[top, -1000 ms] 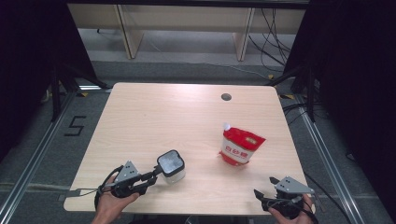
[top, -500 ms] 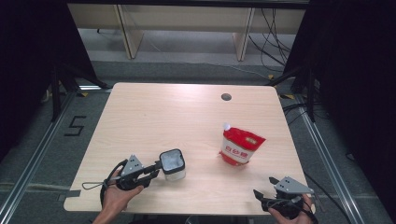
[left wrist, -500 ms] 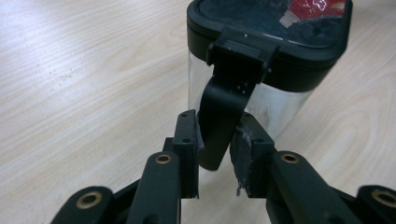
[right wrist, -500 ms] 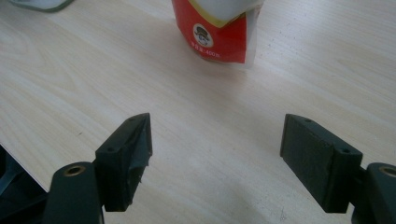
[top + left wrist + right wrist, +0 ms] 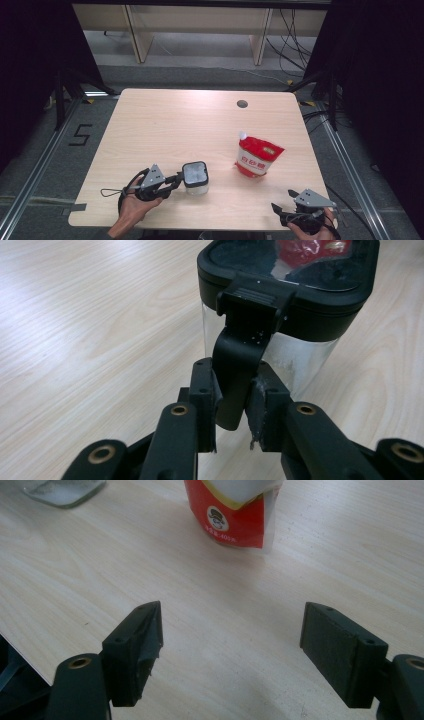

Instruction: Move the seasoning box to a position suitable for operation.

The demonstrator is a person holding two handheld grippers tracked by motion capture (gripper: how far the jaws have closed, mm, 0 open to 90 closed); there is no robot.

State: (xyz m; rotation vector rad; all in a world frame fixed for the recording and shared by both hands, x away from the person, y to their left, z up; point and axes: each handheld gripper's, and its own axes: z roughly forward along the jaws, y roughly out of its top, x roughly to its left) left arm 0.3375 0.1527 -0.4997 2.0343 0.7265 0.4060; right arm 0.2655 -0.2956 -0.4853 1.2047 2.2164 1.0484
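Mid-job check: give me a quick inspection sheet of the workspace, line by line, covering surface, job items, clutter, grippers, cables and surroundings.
Surface: light wooden table, with a round hole near the far edge.
Job's things: clear container with a black lid, upright near the front edge; its black latch tab hangs down the side.
Clutter: red spouted pouch standing to the right of the container.
Grippers: left gripper has just been closing, jaws pinching the latch tab; right gripper open, nothing between its jaws, near the front right corner.
Cables: loop trailing from the left gripper; loose cables on the floor beyond.
Surroundings: grey floor, shelving behind, dark curtains at both sides.
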